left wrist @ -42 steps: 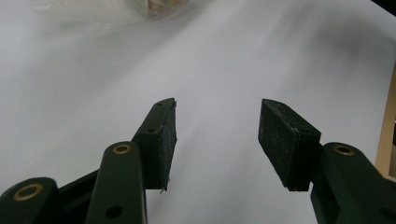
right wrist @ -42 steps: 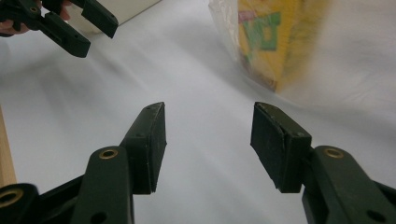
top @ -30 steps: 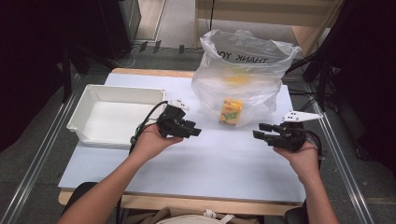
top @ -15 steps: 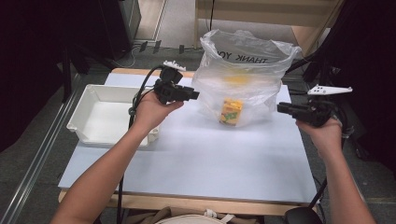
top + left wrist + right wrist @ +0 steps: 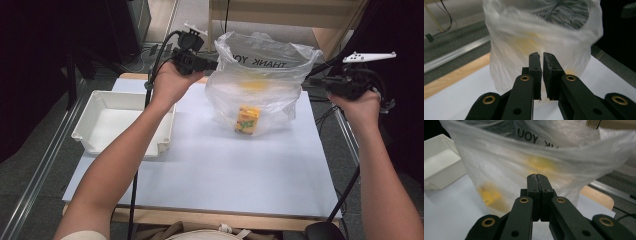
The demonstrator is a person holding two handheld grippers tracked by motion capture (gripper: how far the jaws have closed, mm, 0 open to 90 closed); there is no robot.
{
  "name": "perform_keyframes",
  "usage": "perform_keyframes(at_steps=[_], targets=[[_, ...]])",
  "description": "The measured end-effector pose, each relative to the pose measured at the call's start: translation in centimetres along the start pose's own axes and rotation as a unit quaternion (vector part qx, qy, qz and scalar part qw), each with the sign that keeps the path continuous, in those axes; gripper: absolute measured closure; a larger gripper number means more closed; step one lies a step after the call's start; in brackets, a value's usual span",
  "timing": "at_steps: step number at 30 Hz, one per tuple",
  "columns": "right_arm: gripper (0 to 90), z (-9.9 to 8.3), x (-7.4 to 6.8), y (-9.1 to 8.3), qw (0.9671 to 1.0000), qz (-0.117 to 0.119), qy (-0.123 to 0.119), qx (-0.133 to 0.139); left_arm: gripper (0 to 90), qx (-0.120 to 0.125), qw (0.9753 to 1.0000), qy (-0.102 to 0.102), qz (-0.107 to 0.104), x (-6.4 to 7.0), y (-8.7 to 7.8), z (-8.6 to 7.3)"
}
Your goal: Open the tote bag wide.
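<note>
A translucent plastic bag [image 5: 260, 82] printed "THANK YOU" stands open at the back of the white table [image 5: 225, 170]. Inside it lie a yellow-green carton [image 5: 247, 120] and something yellow higher up. My left gripper [image 5: 212, 64] is held high at the bag's upper left edge; in the left gripper view its jaws [image 5: 542, 56] stand all but together with nothing between them, and the bag [image 5: 524, 37] is just beyond. My right gripper [image 5: 314, 82] hovers at the bag's right side, and its shut, empty tips [image 5: 539, 177] face the bag [image 5: 499, 162].
A white empty tray [image 5: 120, 117] sits at the table's left, partly under my left forearm. Metal rails run along both table sides. A wooden edge borders the table front and back. Cables trail from both grippers.
Both hands have risen and moved toward the back. The left gripper went from beside the tray to the bag's upper left; the right gripper went up and out to the bag's right.
</note>
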State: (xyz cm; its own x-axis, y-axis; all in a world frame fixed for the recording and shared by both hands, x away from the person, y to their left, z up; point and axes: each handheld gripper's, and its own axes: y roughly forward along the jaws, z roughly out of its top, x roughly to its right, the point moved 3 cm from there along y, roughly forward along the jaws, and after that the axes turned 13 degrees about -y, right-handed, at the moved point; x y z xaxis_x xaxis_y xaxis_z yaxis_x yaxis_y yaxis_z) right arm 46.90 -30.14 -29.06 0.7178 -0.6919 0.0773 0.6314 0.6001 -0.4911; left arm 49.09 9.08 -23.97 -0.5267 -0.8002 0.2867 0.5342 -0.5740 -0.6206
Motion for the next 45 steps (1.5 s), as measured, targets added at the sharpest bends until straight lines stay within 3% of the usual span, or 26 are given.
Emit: perform_keyframes(at_steps=[6, 9, 14, 25, 31, 34, 40, 45], targets=[[90.0, 3.5, 1.3, 0.5, 0.9998, -0.003, -0.017, 0.01, 86.6, 0.009, 0.9997, 0.007, 0.019, 0.7, -0.2, 3.4], [90.0, 5.0, 2.0, 1.1, 0.9997, -0.002, -0.018, 0.014, 86.7, 0.011, 0.9997, 0.004, 0.023, 0.9, 0.2, 4.9], [90.0, 7.1, 2.7, 2.7, 0.9997, 0.0, -0.022, 0.014, 87.5, 0.011, 0.9987, 0.007, 0.049, 1.3, 1.5, 7.0], [90.0, 8.6, 3.6, 6.7, 0.9998, 0.003, -0.018, 0.001, 90.0, -0.008, 0.9957, 0.014, 0.091, 2.4, 5.6, 9.7], [90.0, 9.2, 3.7, 8.4, 0.9999, 0.002, -0.011, 0.012, 90.0, -0.005, 0.9962, -0.005, 0.086, 3.4, 7.9, 10.6], [90.0, 9.4, 3.5, 9.4, 1.0, 0.002, -0.01, 0.002, 90.0, -0.009, 0.9962, -0.013, 0.085, 3.6, 9.2, 10.5], [90.0, 8.3, 3.4, 11.1, 0.9998, 0.007, 0.001, -0.019, 90.0, -0.032, 0.9956, -0.009, 0.088, 3.3, 10.5, 9.3], [90.0, 6.9, 3.2, 11.3, 0.9994, 0.012, 0.009, -0.032, 90.0, -0.048, 0.9948, -0.017, 0.088, 2.2, 10.7, 7.8]])
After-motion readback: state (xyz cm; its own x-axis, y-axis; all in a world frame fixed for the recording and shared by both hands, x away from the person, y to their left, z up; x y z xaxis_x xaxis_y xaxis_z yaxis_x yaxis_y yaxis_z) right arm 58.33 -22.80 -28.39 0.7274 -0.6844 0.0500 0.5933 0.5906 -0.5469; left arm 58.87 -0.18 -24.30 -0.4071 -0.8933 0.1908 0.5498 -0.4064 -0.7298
